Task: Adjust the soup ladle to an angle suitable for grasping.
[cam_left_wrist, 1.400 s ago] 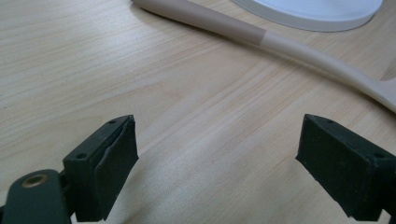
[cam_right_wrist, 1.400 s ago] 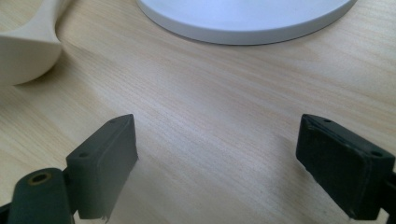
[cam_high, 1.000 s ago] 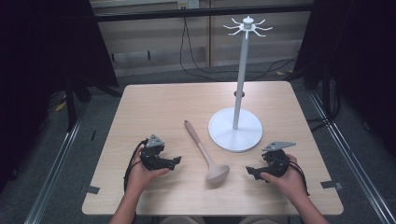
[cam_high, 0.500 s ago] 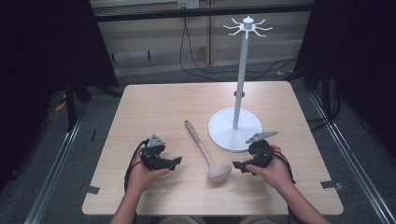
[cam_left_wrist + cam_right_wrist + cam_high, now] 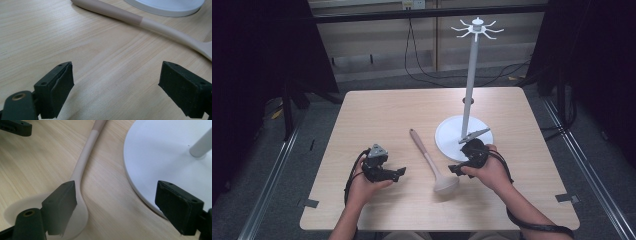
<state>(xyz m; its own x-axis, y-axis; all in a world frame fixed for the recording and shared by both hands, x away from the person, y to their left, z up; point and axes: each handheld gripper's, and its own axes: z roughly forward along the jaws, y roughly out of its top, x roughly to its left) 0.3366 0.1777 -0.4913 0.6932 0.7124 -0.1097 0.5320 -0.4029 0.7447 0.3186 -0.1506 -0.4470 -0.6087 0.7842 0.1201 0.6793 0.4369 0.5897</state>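
Since the earlier frame, the right gripper [image 5: 457, 169] has shifted away from the table's right edge toward the ladle, while the left gripper [image 5: 398, 173] has stayed where it was near the front edge, left of centre.

Seen from the high view, a light wooden table [image 5: 377, 110] carries a ladle [image 5: 431, 162] and a white stand. The ladle lies flat near the middle of the table, its pinkish handle end pointing toward the far edge and its pale bowl toward the front edge. Just to its right, the stand's round white base [image 5: 449, 137] rests on the table, with a thin white pole [image 5: 469, 85] rising from it to a ring of small hooks [image 5: 477, 27] at the top.

A person's right hand [image 5: 489, 172] holds the right gripper just beside the ladle's bowl, in front of the stand's base. In the right gripper view its jaws stand wide apart, holding nothing; one jaw hangs over the ladle [image 5: 81, 170] where the handle meets the bowl, the other over the edge of the base [image 5: 160, 152]. Whether a jaw touches the ladle cannot be told.

The left hand [image 5: 362, 185] holds the left gripper apart from the ladle. In the left gripper view its jaws are likewise spread wide over bare wood, with the ladle's handle [image 5: 140, 21] crossing beyond them.
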